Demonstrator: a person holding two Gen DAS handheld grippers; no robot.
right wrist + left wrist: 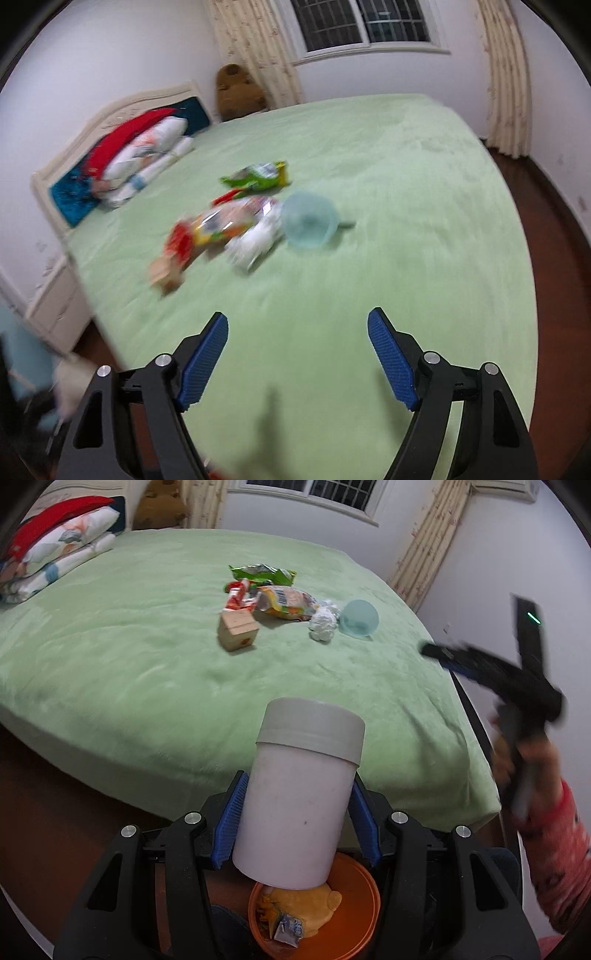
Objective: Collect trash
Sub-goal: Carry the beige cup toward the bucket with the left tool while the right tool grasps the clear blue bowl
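Left gripper (295, 823) clamped on white cup (299, 794) above orange bin (354, 915); right gripper (297, 358) wide, empty, over green bed (369, 258)

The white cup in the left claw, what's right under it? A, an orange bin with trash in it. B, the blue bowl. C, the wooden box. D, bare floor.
A: the white cup, clamped in the left claw, hangs over the orange bin, which already holds some trash.

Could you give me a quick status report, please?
Left gripper shut on white cup above orange bin. Right gripper open, empty. Trash pile on bed, unobstructed.
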